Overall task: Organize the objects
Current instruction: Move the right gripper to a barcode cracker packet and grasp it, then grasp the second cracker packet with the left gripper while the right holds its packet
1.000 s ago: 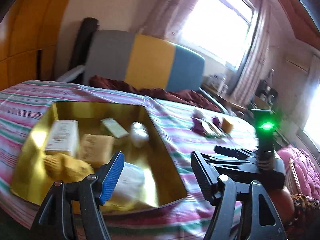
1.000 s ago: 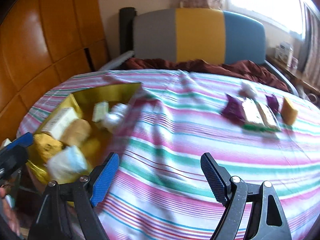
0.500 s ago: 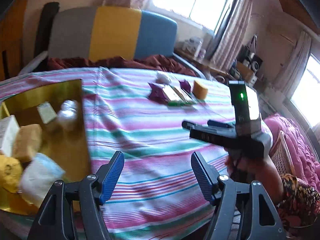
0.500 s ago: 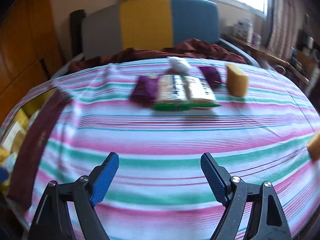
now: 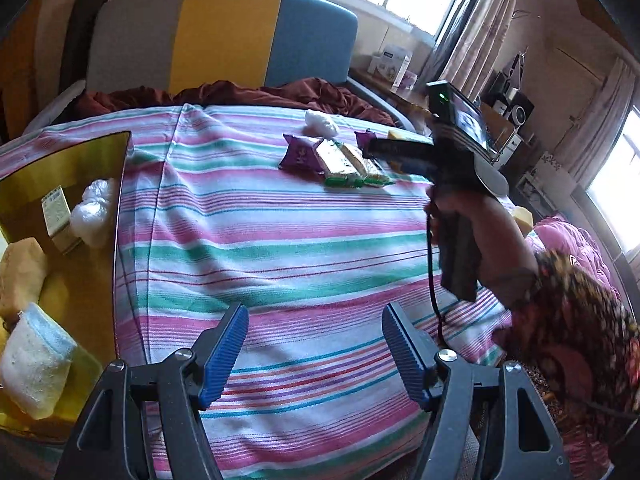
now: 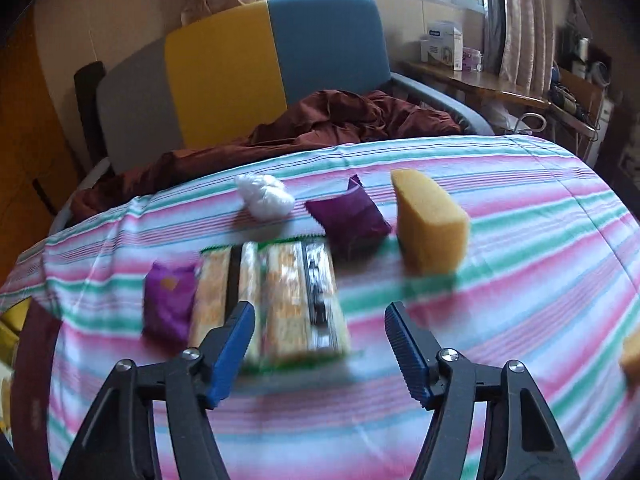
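My right gripper (image 6: 318,320) hovers just in front of two clear biscuit packs (image 6: 288,292) lying side by side on the striped cloth. Its jaws are closing; the packs show in the gap, and the pads do not press on them. A purple packet (image 6: 170,300) lies left of the packs. Behind them are a white plastic wad (image 6: 264,196), a second purple packet (image 6: 348,216) and a yellow sponge (image 6: 432,224). My left gripper (image 5: 314,344) stands open and empty over bare cloth. The gold tray (image 5: 92,148) at its left holds sponges, a box and a white wad.
A hand (image 5: 480,232) holds the right gripper's handle at the table's right side. A grey, yellow and blue chair (image 6: 240,72) with a dark red cloth (image 6: 320,124) stands behind the table. Another yellow piece (image 6: 632,356) lies at the right edge.
Both views have swung right, away from the gold tray. The right gripper has come close to the biscuit packs and its jaws have narrowed. The left gripper stays open.
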